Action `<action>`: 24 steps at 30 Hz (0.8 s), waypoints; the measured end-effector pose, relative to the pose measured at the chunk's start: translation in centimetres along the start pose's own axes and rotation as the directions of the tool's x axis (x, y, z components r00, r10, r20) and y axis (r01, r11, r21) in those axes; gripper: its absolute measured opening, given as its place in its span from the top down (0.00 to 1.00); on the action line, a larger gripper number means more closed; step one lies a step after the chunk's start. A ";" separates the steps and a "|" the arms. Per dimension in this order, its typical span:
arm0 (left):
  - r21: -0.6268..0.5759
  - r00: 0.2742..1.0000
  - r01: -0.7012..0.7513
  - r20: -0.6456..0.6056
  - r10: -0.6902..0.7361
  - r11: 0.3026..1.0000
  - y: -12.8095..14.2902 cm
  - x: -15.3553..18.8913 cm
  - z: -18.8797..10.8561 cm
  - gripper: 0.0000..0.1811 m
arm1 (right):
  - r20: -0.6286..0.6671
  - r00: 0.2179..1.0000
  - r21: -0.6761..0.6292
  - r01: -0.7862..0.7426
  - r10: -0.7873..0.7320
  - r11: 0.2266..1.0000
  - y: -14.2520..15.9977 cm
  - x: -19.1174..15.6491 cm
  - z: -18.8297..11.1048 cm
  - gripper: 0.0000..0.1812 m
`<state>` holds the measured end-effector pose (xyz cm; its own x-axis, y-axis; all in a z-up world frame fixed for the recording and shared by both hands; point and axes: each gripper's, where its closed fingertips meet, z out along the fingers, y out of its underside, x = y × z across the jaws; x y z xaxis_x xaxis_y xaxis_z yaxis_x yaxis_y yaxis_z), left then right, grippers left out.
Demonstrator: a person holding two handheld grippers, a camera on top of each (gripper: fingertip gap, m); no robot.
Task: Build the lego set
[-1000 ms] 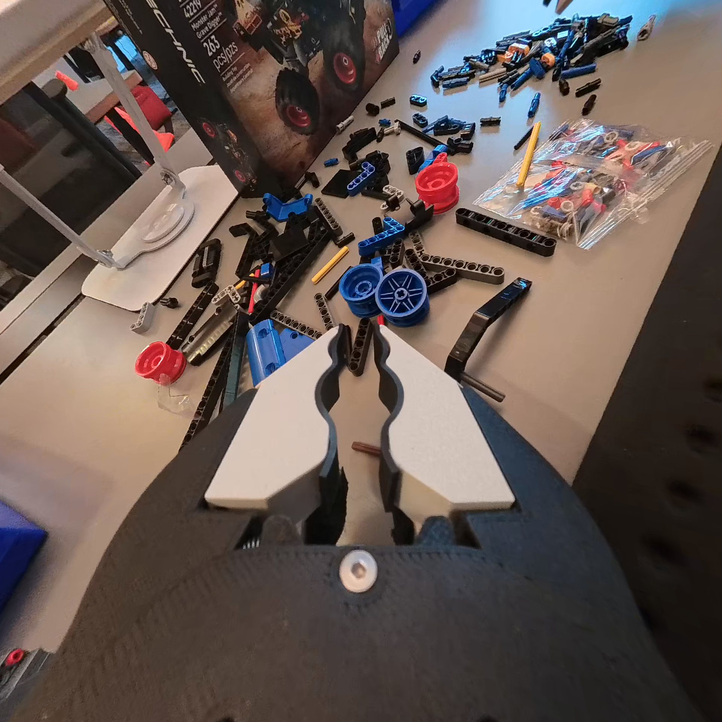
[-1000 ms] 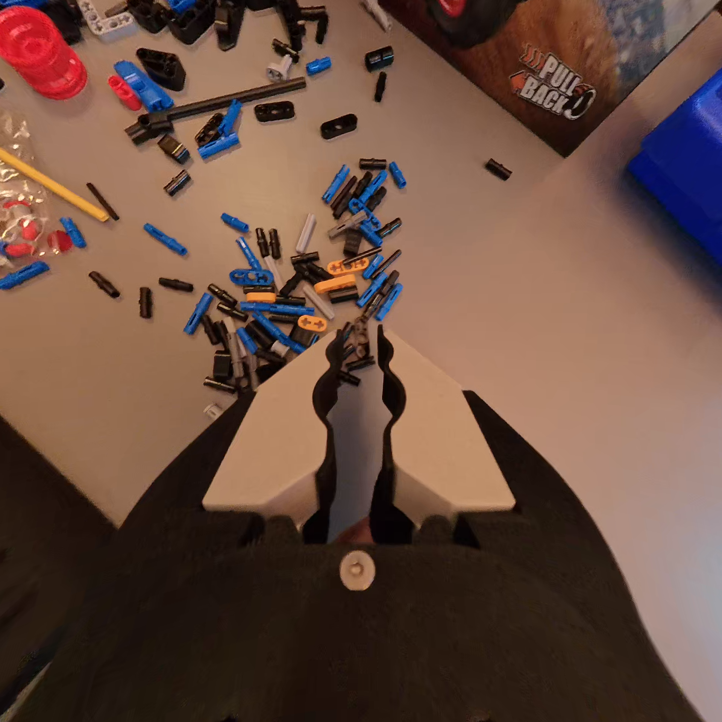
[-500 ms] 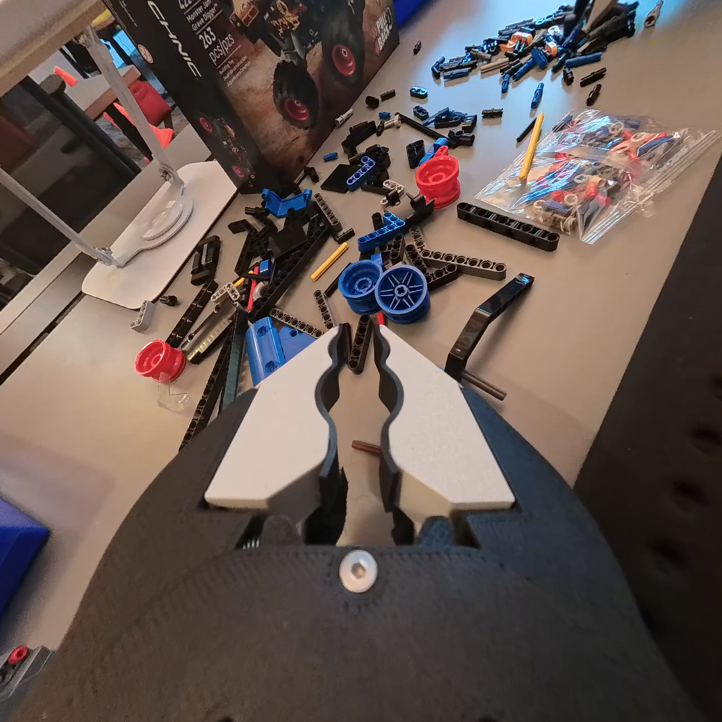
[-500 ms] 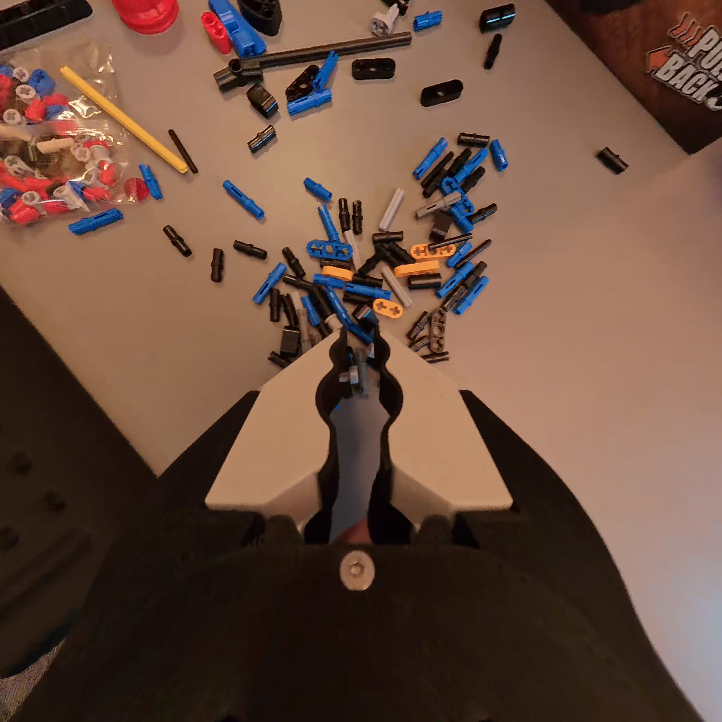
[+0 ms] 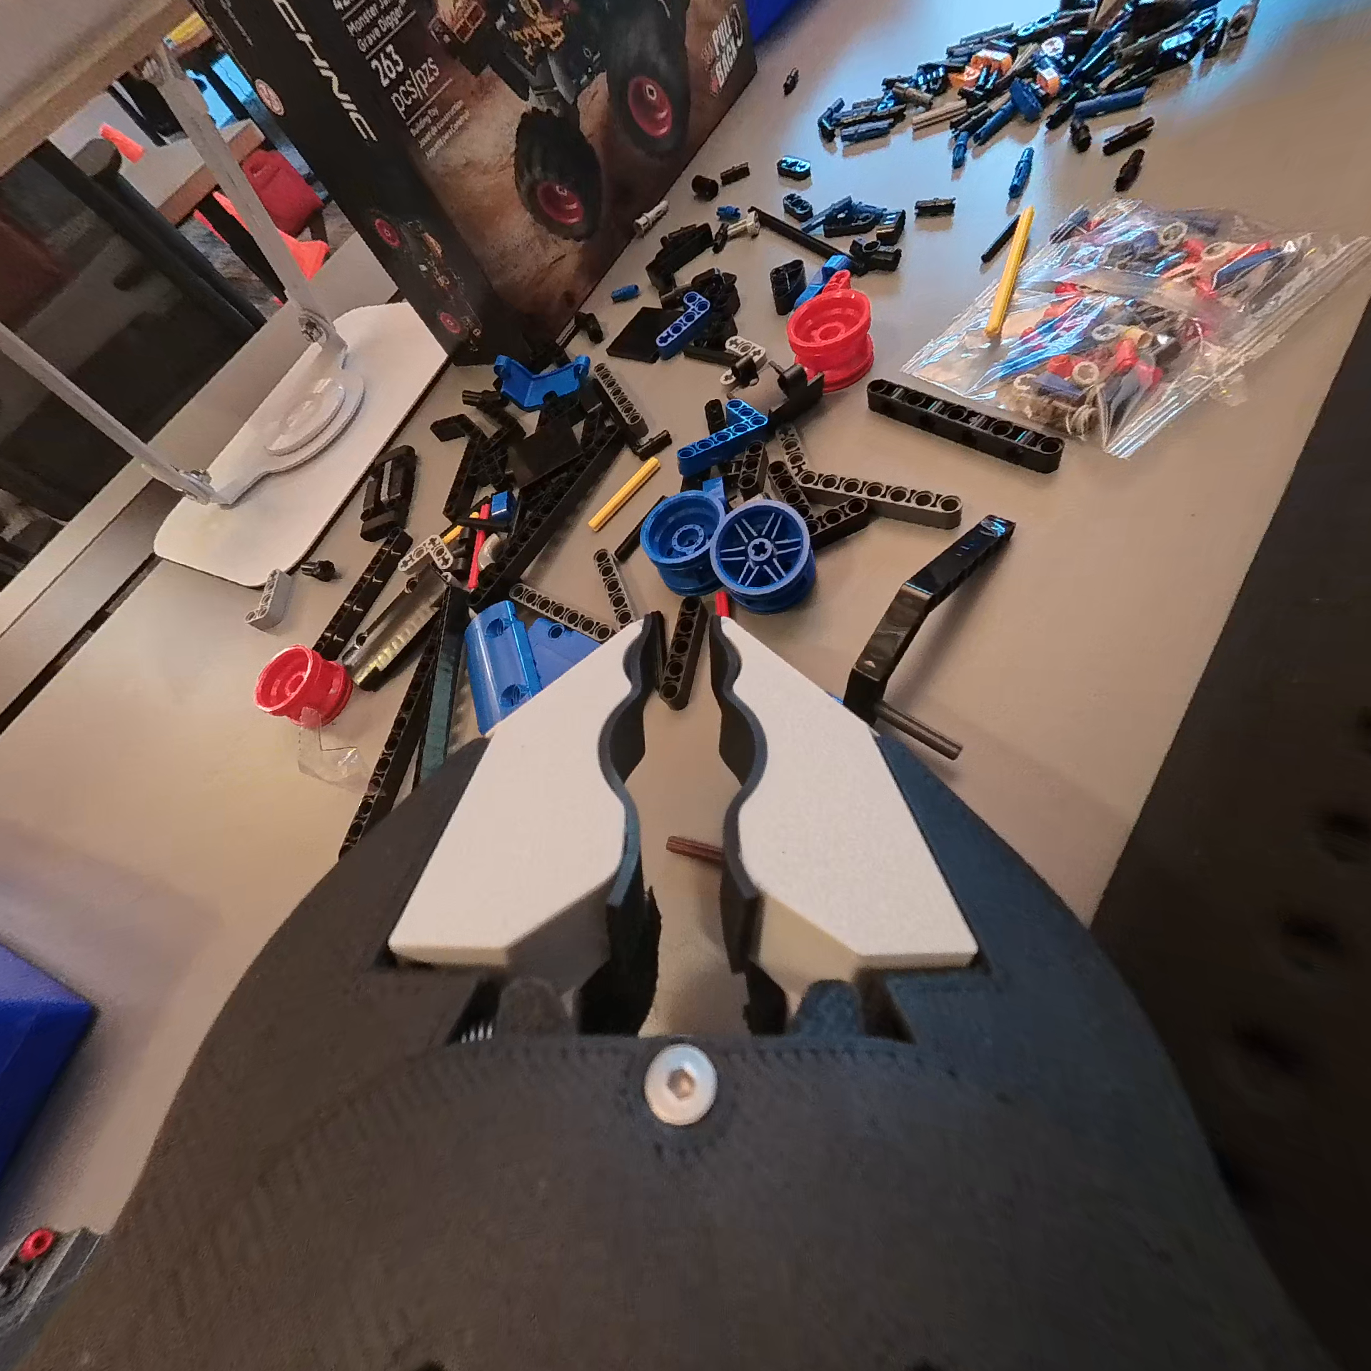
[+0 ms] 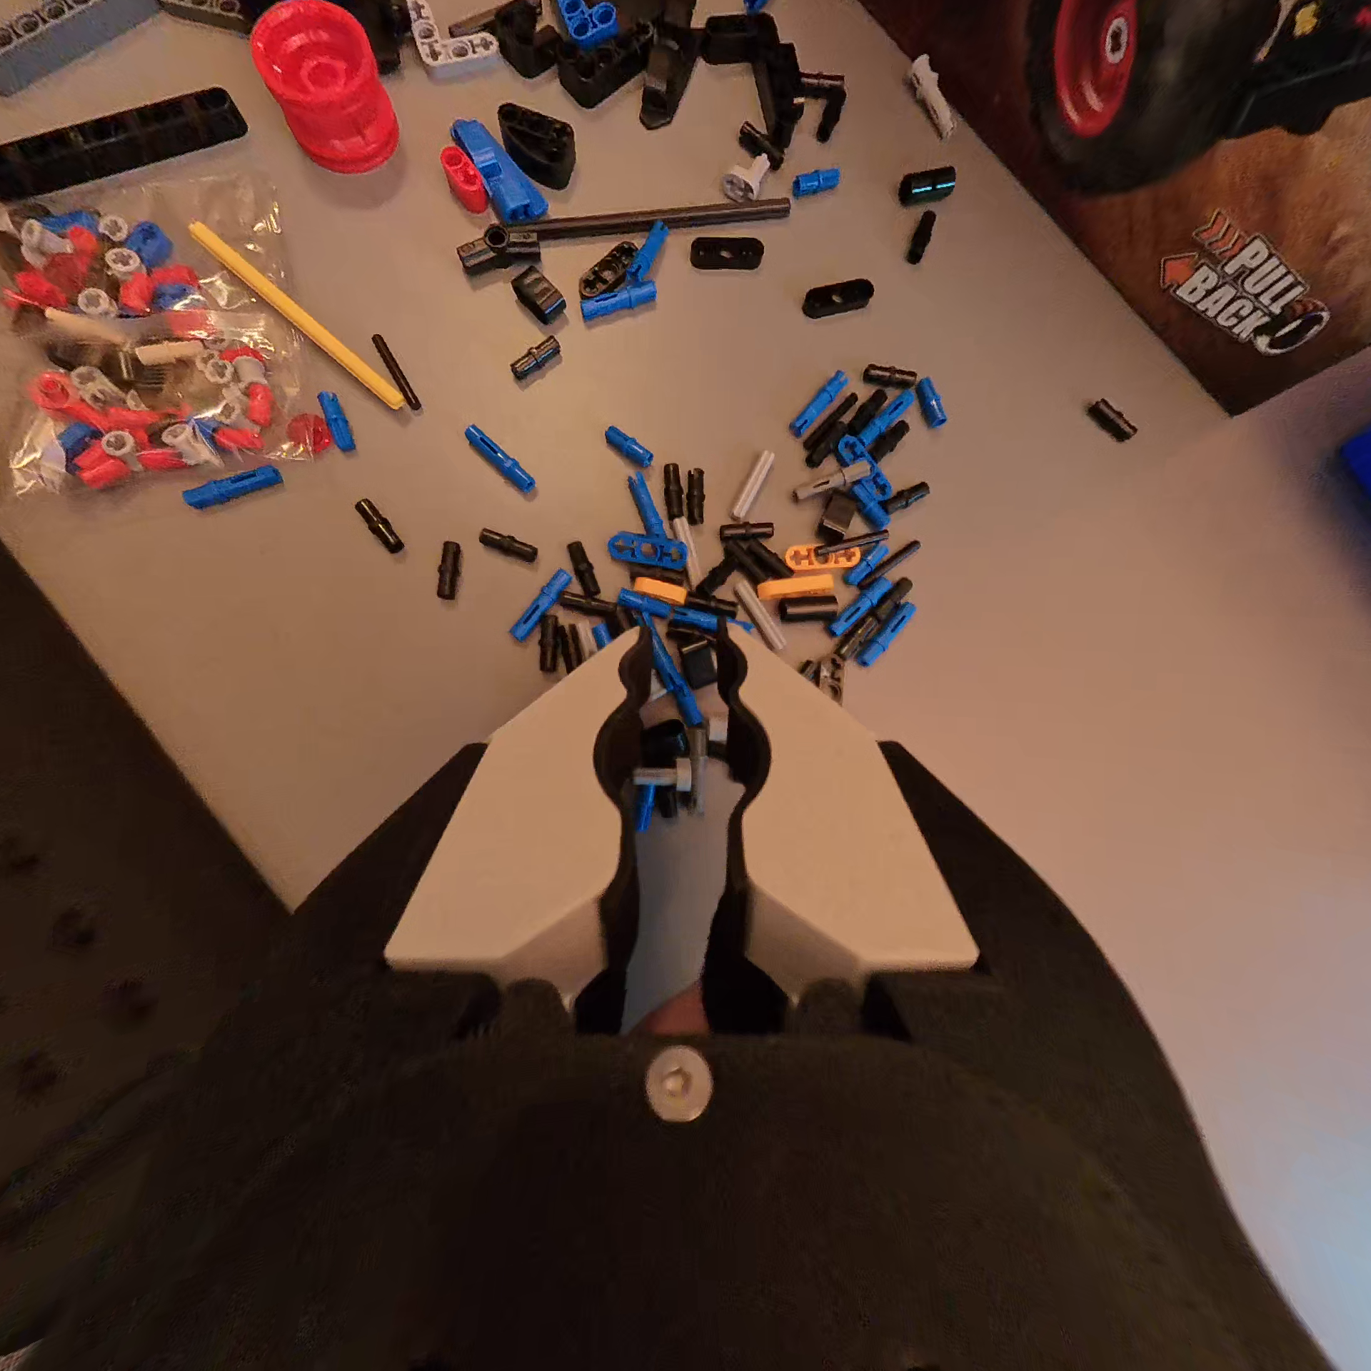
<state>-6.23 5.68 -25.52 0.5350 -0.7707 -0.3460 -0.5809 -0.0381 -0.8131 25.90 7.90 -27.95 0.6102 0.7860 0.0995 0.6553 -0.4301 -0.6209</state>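
Lego set unbuilt: loose parts spread over a grey table.

Left wrist view. Left gripper low over the table, jaws parted by a narrow gap, gripping nothing. A short black beam lies on the table in line with the gap. At 12 o'clock just beyond the tips, 2 blue wheel hubs side by side, touching. At 11 o'clock, a tangle of black beams with blue panels. At 9 o'clock, a small red hub. Larger red hub farther off at 12 o'clock. Black curved piece at 2 o'clock. Clear bag of small parts at 1 o'clock, a yellow rod lying across it. Set box stands upright at 11 o'clock, far side.

Right wrist view. Right gripper over a heap of small pins: blue, black, grey, a few orange links. Jaws slightly apart; pins visible between them, but contact unclear, so cannot tell whether anything is pinched. Bag at 10 o'clock, red hub at 11 o'clock, box at 1 o'clock.
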 end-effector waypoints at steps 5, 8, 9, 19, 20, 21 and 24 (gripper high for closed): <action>0.003 1.000 0.000 0.000 0.000 1.000 0.0 0.0 -0.1 0.94 | -0.029 1.000 -0.033 -0.005 0.004 0.999 0.8 0.6 -0.4 0.92; 0.007 1.000 0.000 -0.001 0.000 1.000 -0.1 0.0 -0.1 0.94 | -0.061 0.997 -0.018 -0.044 0.043 0.999 1.4 1.3 -1.6 0.92; 0.008 1.000 0.000 -0.002 0.000 1.000 -0.1 0.0 -0.1 0.94 | -0.069 0.996 -0.020 -0.053 0.051 0.998 1.7 1.5 -2.0 0.92; 0.004 1.000 -0.005 -0.002 0.005 1.000 -0.1 -0.1 -0.1 0.94 | -0.106 0.989 -0.022 -0.107 0.104 0.994 4.2 1.6 -4.4 0.93; 0.003 1.000 -0.006 -0.002 0.006 1.000 0.0 -0.1 -0.1 0.94 | -0.099 0.990 -0.020 -0.107 0.104 0.994 4.3 1.3 -4.3 0.94; 0.001 1.000 -0.007 -0.002 0.007 1.000 0.0 -0.1 -0.1 0.94 | -0.092 0.991 -0.019 -0.104 0.102 0.994 4.3 1.1 -4.3 0.94; -0.001 1.000 -0.009 -0.001 0.009 1.000 0.0 -0.1 -0.1 0.94 | -0.049 0.995 -0.009 -0.083 0.082 0.997 4.0 -0.3 -3.8 0.95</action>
<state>-6.32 5.67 -25.47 0.5291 -0.7717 -0.3528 -0.5861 -0.0316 -0.8097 30.02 4.27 -27.54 0.6831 0.7253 0.0859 0.6065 -0.4978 -0.6200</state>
